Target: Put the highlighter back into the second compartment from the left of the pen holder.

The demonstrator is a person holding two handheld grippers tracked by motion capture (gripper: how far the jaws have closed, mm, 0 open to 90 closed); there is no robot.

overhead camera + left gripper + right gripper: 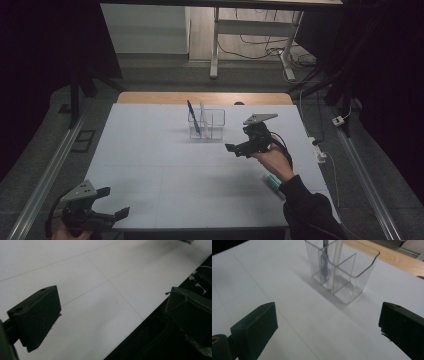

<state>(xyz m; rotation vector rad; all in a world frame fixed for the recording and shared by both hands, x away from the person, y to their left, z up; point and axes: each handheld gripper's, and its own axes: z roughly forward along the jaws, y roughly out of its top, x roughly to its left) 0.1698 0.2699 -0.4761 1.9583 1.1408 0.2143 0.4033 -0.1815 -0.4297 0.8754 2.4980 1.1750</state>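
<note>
A clear plastic holder (207, 125) with several compartments stands on the far middle of the white table (160, 170). A blue pen (193, 117) and a white pen (202, 115) lean inside it. In the right gripper view the holder (352, 277) stands just ahead, with the blue pen (325, 263) and white pen (336, 262) in its left compartments. My right gripper (239, 145) hovers just right of the holder, open, with nothing between its jaws (327, 330). My left gripper (114, 201) rests open at the table's near left corner, over the bare edge (112, 315).
A teal and white pen-like object (272, 181) lies on the table by my right forearm. A wooden strip (200, 98) borders the table's far edge. Beyond it stand desk legs (215, 45) and cables on the floor.
</note>
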